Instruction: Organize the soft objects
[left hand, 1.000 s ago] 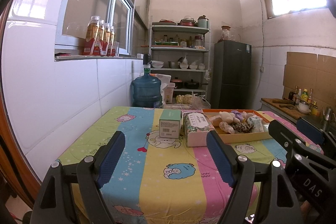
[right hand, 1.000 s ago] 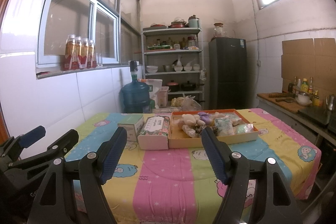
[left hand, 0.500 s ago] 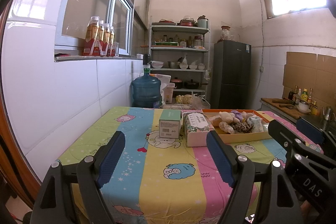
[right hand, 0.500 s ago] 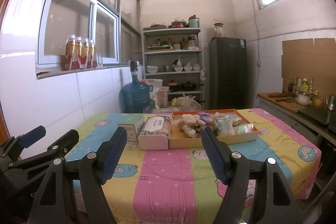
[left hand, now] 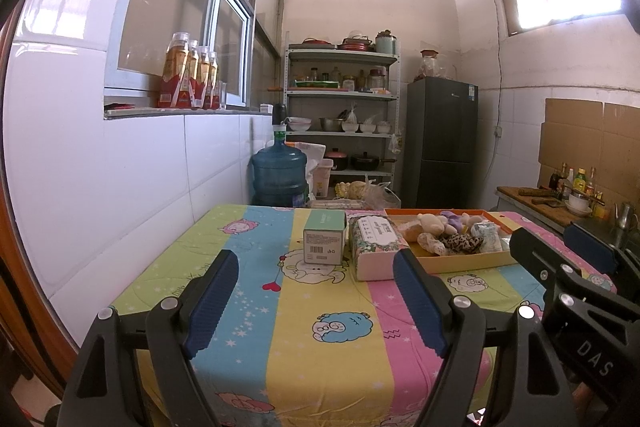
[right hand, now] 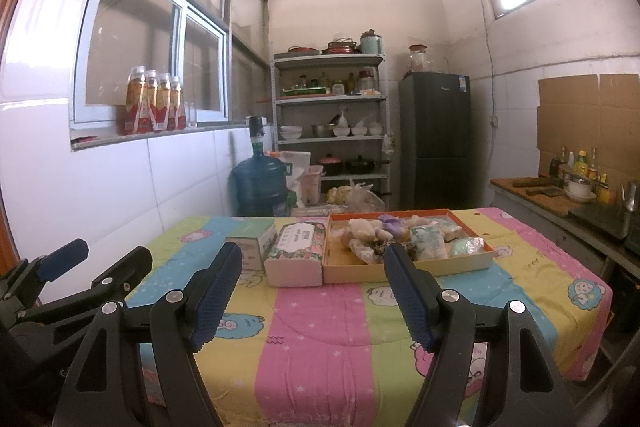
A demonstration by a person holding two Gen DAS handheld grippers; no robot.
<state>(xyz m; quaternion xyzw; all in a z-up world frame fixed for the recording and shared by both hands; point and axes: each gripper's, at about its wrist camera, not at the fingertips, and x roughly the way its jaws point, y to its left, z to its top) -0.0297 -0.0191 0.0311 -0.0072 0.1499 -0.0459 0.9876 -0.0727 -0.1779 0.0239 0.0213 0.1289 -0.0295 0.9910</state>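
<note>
A table under a striped cartoon cloth fills the near view. Toward its far edge lies a shallow orange tray heaped with soft toys and plastic packets. Touching the tray's left side is a floral tissue box, and just beside that stands a small green carton. Both sets of tongs hover over the near edge, well apart from the tray: the left tongs and the right tongs each gape wide with nothing between them.
</note>
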